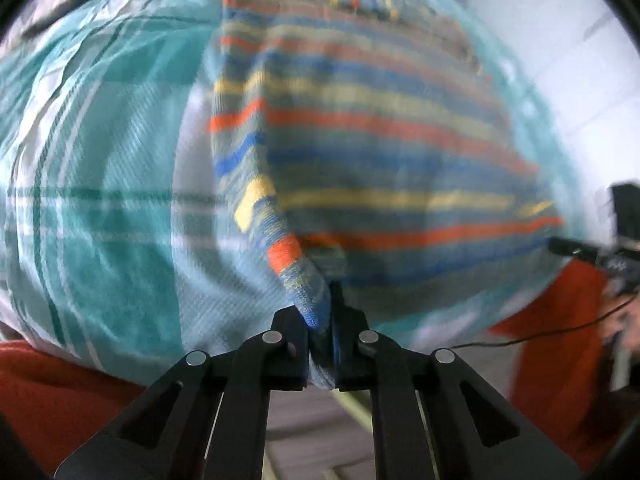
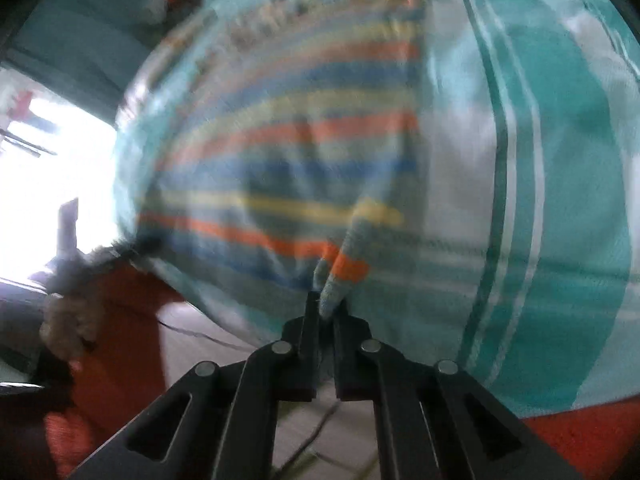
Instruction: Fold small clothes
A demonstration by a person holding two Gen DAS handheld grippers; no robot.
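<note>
Fingers [image 1: 298, 332] of the left gripper [image 1: 320, 320] are clamped on a corner of the striped knit garment [image 1: 380, 140]. Right gripper [image 2: 326, 312] pinches another corner at twelve o'clock, over the teal checked cloth [image 2: 560, 240].

**Stripes on teal check**

The small knitted garment [image 1: 380, 152] is grey-green, crossed by stripes of orange, blue and pale yellow; its pinched corners show an orange band and a blue tip. Under it lies a cloth [image 1: 100, 200] checked in teal, pale aqua and white, with thin dark green and white lines. Red-orange fabric [image 2: 580, 436] shows past the cloth's near edge. Both grippers [image 1: 320, 344] [image 2: 327, 320] are matt black with silver rivets.
</note>
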